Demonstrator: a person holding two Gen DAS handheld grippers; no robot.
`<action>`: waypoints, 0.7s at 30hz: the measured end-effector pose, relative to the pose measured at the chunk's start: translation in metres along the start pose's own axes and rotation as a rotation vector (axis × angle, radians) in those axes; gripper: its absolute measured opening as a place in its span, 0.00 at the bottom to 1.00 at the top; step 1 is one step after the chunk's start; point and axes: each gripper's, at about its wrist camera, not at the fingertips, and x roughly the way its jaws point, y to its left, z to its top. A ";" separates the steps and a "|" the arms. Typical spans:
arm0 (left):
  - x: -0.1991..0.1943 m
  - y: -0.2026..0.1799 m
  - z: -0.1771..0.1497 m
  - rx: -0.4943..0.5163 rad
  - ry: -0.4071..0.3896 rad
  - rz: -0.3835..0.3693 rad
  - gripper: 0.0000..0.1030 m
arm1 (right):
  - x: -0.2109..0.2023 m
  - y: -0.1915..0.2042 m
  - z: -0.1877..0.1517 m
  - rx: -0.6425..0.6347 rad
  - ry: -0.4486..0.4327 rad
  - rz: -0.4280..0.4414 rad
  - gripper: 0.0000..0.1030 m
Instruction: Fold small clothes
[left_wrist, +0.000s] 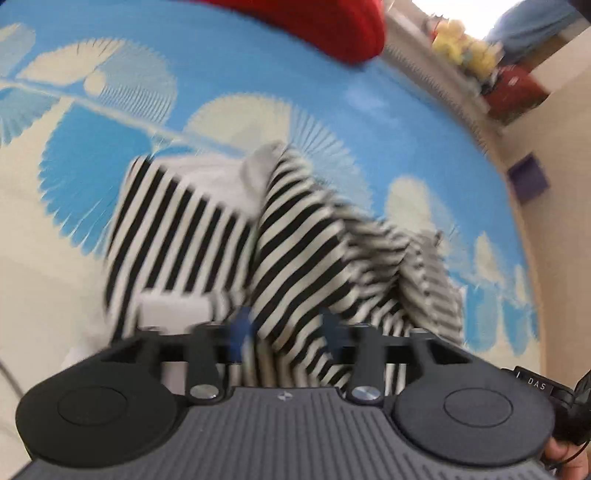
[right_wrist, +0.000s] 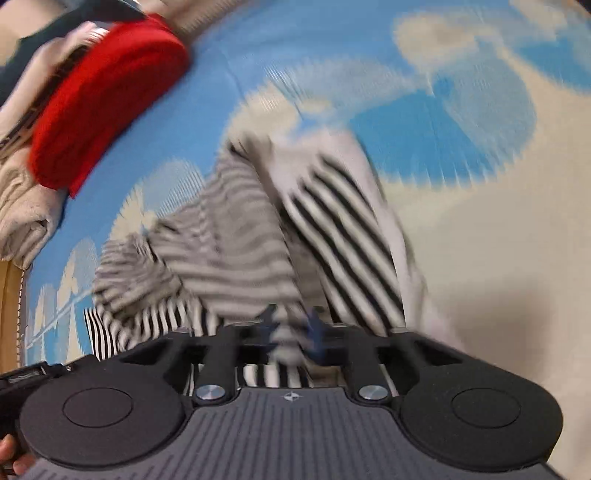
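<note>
A small black-and-white striped garment (left_wrist: 295, 240) lies crumpled in a heap on a blue and cream patterned mat (left_wrist: 258, 74). My left gripper (left_wrist: 286, 328) hovers over the garment's near edge. Its blue fingertips (left_wrist: 241, 326) stand apart, with striped cloth loose between them. The right wrist view shows the same garment (right_wrist: 236, 236) blurred, a white inner side turned up at its top. My right gripper (right_wrist: 293, 326) is at its near edge, jaws parted, with a fold of striped cloth in the gap. Both views are smeared by motion.
A folded red cloth (right_wrist: 103, 99) lies at the mat's far edge, also in the left view (left_wrist: 332, 26). Beige folded clothing (right_wrist: 22, 206) sits beside it. Off the mat are a yellow plush toy (left_wrist: 461, 48) and a purple item (left_wrist: 528, 177) on the floor.
</note>
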 end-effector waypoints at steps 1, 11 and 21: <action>0.002 -0.002 0.001 -0.016 -0.013 -0.007 0.55 | 0.002 0.003 0.004 -0.006 -0.020 -0.016 0.50; 0.033 -0.031 0.003 -0.047 -0.039 -0.043 0.48 | 0.046 -0.006 0.004 -0.018 0.072 -0.014 0.21; -0.070 -0.031 0.027 0.058 -0.398 -0.045 0.01 | -0.032 -0.028 0.029 0.246 -0.302 0.219 0.01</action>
